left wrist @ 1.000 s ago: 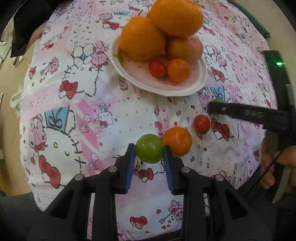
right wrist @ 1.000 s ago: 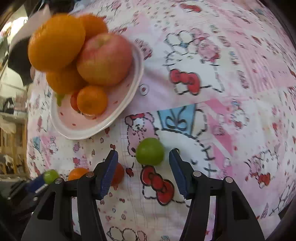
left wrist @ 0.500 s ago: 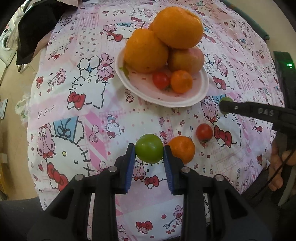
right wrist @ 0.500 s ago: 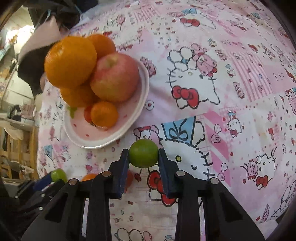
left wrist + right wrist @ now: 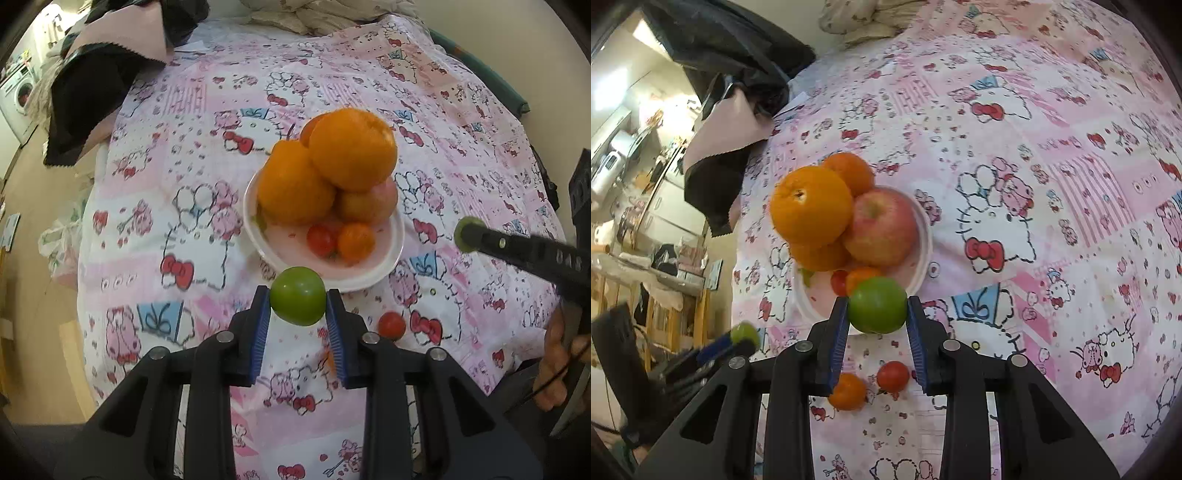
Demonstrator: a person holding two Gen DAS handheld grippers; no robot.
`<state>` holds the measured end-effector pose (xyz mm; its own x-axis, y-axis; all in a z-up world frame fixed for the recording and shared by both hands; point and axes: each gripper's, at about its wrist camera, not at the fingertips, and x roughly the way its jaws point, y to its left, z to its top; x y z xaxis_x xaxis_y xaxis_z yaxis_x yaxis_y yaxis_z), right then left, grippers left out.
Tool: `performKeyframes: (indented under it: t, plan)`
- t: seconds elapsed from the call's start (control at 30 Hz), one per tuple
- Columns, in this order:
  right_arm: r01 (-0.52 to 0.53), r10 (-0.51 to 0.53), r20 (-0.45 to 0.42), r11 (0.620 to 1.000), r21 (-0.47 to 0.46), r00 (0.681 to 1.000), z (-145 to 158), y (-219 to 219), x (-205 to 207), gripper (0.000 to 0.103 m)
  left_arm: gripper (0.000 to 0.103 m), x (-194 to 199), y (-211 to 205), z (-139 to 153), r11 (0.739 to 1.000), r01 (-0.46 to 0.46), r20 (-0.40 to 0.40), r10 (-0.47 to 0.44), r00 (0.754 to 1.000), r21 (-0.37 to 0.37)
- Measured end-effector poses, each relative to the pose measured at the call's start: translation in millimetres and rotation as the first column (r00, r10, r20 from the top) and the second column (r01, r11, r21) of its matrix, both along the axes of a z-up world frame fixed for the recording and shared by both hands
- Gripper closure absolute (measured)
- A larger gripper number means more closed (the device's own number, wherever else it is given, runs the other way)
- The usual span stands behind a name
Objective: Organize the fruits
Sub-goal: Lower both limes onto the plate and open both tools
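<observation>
Gripping a green fruit (image 5: 297,301) in left tool (image 5: 297,310), right tool (image 5: 876,314) clamped on another (image 5: 877,304)

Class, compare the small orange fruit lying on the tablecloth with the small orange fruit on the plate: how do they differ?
The loose small orange fruit lies on the bare tablecloth, beside a red tomato; the plated small orange fruit sits on the white plate, beside another tomato and below big oranges. They share colour, round shape and similar size.

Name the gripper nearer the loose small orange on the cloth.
Left, probably. The left gripper hovers right over the small orange; the right gripper hangs beyond the tomato.
</observation>
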<state>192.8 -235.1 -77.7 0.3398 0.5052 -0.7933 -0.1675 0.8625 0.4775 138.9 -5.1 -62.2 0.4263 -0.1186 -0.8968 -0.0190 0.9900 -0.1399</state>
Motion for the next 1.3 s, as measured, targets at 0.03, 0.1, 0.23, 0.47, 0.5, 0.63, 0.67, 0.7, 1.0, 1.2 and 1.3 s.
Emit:
performKeyframes:
  t: [0.03, 0.1, 0.23, 0.47, 0.5, 0.63, 0.67, 0.7, 1.0, 1.2, 1.3]
  plan:
    - [-0.010, 0.010, -0.004, 1.000, 0.005, 1.000, 0, 3, 1, 0.070, 0.077, 5, -3, 0, 1.000, 0.012, -0.011, -0.012, 1.000, 0.002]
    - [-0.019, 0.019, -0.013, 1.000, 0.012, 1.000, -2, 7, 3, 0.070, 0.077, 11, -9, 0, 1.000, 0.029, -0.020, -0.029, 0.999, 0.000]
    - [-0.050, 0.050, -0.020, 0.999, 0.009, 0.999, -5, 15, 7, 0.070, 0.077, 27, -20, 3, 0.996, 0.084, -0.013, -0.084, 0.996, 0.035]
    - [-0.058, 0.059, -0.031, 0.998, 0.030, 0.998, -9, 15, 24, 0.070, 0.077, 51, -14, -3, 0.994, 0.111, 0.013, -0.111, 0.994, 0.017]
    - [-0.056, 0.057, -0.034, 0.998, 0.035, 0.998, -10, 15, 26, 0.070, 0.077, 53, -9, -5, 0.995, 0.097, 0.022, -0.097, 0.995, -0.002]
    - [-0.067, 0.070, -0.055, 0.996, 0.053, 0.996, -16, 18, 30, 0.070, 0.077, 53, 0, -15, 0.997, 0.048, 0.013, -0.047, 0.999, -0.053]
    - [-0.071, 0.074, -0.067, 0.996, 0.052, 0.995, -19, 20, 31, 0.070, 0.077, 53, 1, -17, 0.998, 0.048, 0.007, -0.048, 0.999, -0.051]
    - [-0.068, 0.072, -0.074, 0.996, 0.053, 0.995, -20, 20, 30, 0.070, 0.077, 53, 1, -19, 0.998, 0.047, 0.002, -0.047, 0.999, -0.046]
    - [-0.078, 0.083, -0.136, 0.996, 0.045, 0.987, -47, 36, 34, 0.070, 0.077, 61, -5, -41, 0.997, 0.048, -0.063, -0.052, 0.997, -0.065]
    - [-0.106, 0.098, -0.104, 0.992, -0.073, 0.990, -57, 51, 40, 0.070, 0.077, 73, -9, -57, 0.999, 0.039, -0.096, -0.042, 0.995, -0.028]
    - [-0.104, 0.093, -0.079, 0.982, -0.156, 0.993, -60, 55, 44, 0.070, 0.076, 79, -7, -61, 0.999, 0.028, -0.102, -0.030, 0.994, -0.024]
